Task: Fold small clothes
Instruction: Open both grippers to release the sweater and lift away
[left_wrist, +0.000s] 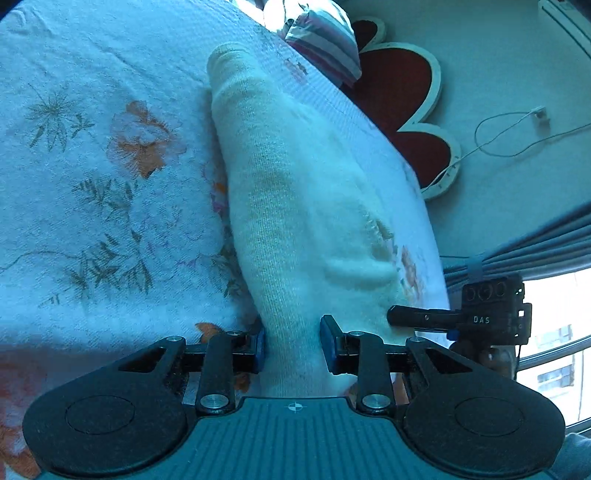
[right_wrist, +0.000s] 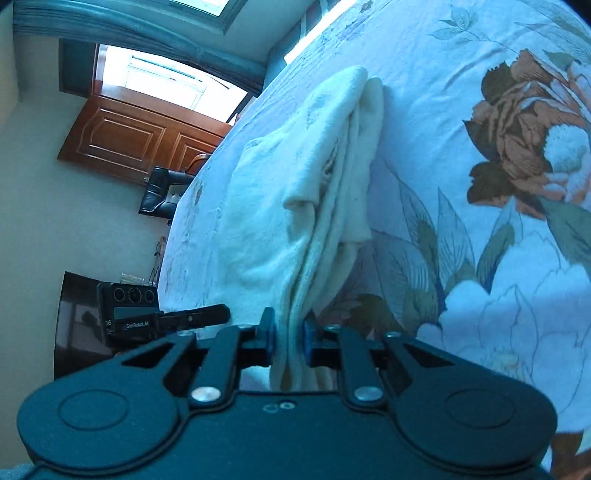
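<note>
Tongs on the left (left_wrist: 293, 349) clamp one end of a cream knit garment (left_wrist: 291, 206), the cloth bunched between the blue pads (left_wrist: 330, 345) and filling the gap. The right tongs (right_wrist: 289, 341) pinch another edge of the same garment (right_wrist: 295, 206), with several folded layers squeezed tight between their pads (right_wrist: 269, 338). From both grips the garment stretches forward as a long, narrow folded strip lying on the bed, over a pale floral bedspread (left_wrist: 92, 155). In the right view its far end is rounded and its layers gape slightly along one side. Each view catches the other tool at its edge. Beyond the bed stand a red scalloped headboard (left_wrist: 406, 96), a striped pillow (left_wrist: 325, 40), a wooden cabinet (right_wrist: 136, 136) and bright windows (right_wrist: 166, 81).
</note>
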